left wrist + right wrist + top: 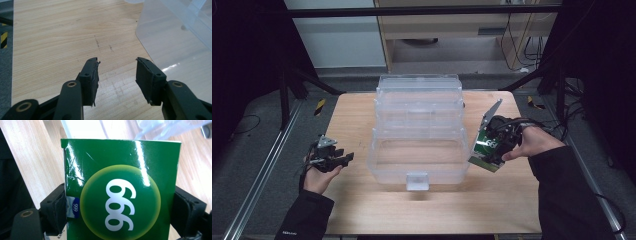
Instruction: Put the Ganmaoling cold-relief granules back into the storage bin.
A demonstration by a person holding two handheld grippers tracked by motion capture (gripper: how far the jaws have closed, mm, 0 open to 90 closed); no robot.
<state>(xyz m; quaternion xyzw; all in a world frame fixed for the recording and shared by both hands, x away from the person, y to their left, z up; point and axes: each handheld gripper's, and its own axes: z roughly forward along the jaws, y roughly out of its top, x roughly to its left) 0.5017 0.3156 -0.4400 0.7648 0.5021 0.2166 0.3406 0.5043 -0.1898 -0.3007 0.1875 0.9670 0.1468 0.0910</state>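
- right tool clamped on glossy green cardboard box with white digits, held tilted in the air just beside right end of clear plastic storage bin
- left tool empty, jaws wide apart over light wooden table, left of bin

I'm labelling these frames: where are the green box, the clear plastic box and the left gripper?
green box [120, 202], right gripper view, on its printed yellow-green circle.
clear plastic box [418, 181], high view, on its front latch.
left gripper [116, 72], left gripper view, midway between its open fingertips.
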